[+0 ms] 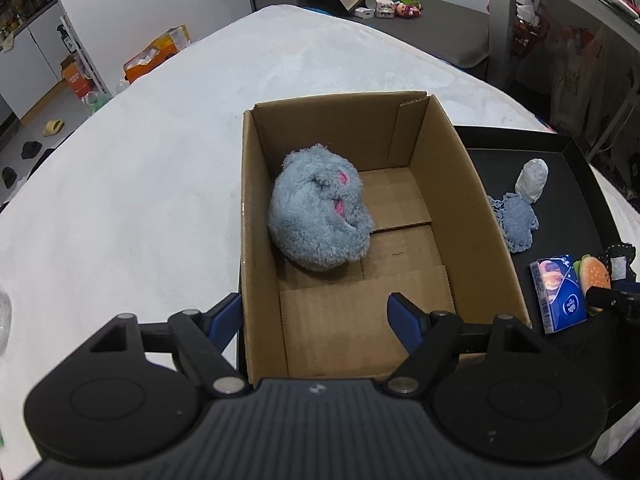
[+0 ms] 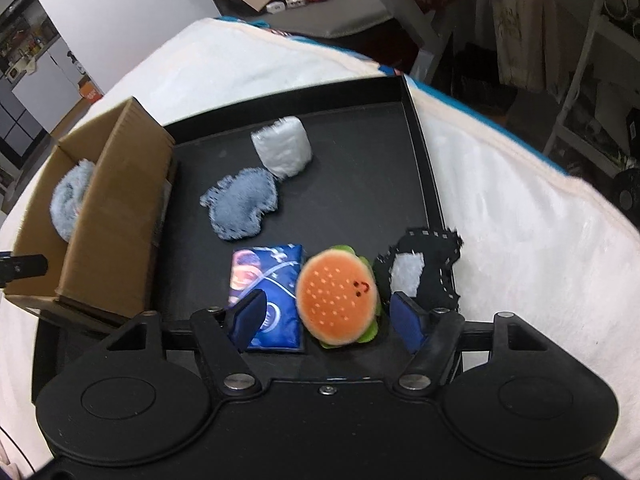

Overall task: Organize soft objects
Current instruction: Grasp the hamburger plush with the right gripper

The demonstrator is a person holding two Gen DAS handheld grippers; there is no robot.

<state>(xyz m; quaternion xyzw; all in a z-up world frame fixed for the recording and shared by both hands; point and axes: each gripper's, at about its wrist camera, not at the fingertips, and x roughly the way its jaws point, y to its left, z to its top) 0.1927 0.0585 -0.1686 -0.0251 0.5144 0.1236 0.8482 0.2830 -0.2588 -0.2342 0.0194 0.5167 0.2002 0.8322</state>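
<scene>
A: Item one, your left gripper. State of the jaws?

B: Spread wide, nothing between them. The left finger sits outside the cardboard box, over the white cover; the right finger hangs over the box floor. You are touching nothing that can be seen.

A: Contents of the box?

B: One grey-blue fluffy plush with pink markings, lying against the left wall, well ahead of your fingertips.

A: Item two, the black tray, left to right.

B: It lies just beside the box on its right. A blue frayed fabric patch lies at mid-tray, a white fuzzy pad touching its far right corner. Nearer you: a blue tissue pack, an orange burger plush hard against it, then a black fabric patch with a white square, partly over the tray's right rim.

A: Item three, your right gripper?

B: Jaws partly spread, straddling the burger plush. The left finger overlaps the tissue pack; the right finger stands just beside the burger's right edge. Neither pad visibly presses on it, so you are not gripping it.
</scene>
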